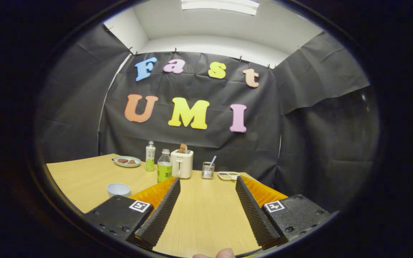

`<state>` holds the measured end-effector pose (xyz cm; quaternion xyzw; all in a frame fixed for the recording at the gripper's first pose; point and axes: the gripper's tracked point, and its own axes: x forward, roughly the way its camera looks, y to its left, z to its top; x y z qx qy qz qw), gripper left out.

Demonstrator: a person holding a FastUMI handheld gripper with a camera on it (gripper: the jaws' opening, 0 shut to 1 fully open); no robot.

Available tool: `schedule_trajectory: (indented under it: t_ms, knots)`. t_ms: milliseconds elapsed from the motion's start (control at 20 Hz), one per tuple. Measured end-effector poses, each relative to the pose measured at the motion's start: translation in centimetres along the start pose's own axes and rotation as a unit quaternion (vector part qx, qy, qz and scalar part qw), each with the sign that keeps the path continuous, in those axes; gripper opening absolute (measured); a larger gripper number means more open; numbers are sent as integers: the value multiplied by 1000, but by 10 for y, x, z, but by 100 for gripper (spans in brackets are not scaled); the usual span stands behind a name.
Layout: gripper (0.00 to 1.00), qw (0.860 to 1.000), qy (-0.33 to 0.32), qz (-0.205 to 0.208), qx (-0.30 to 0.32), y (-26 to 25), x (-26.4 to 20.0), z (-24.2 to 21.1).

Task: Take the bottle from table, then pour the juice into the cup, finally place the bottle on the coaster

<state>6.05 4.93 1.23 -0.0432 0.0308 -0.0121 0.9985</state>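
**Open claw above the bench, bottle still standing ahead**

The wooden bench (pixel 84 179) spreads out under the camera, backed by the black cloth wall of the booth. The claw (pixel 207 182) hangs over the near part of it with its two fingers spread wide; bare wood shows between them and they grip nothing. A fingertip of the person's hand (pixel 224 253) peeks in at the very near side, below the fingers.

Beyond the fingers a white toaster (pixel 181 163) stands with a slice of bread (pixel 183 148) sticking out of its top. Just beside it, on the left finger's side, is the bottle (pixel 164 166), upright, clear, with a green label and a white cap; it sits right behind the tip of the left finger. A second, slimmer bottle (pixel 150 156) stands a little farther back. Further left lies a plate (pixel 127 161) with dark pieces of food on it.

The cup (pixel 118 189), pale and open-mouthed, rests on the bench just outside the left finger. On the other side of the toaster are a small metal holder (pixel 208 170) with a straw-like stick in it and a shallow dish (pixel 228 175).
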Motion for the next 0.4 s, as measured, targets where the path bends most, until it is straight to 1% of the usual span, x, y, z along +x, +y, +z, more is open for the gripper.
schedule_trajectory:
  t_ms: [400]
  knots:
    - [100,1000,2,3,-1,3,-1,-1]
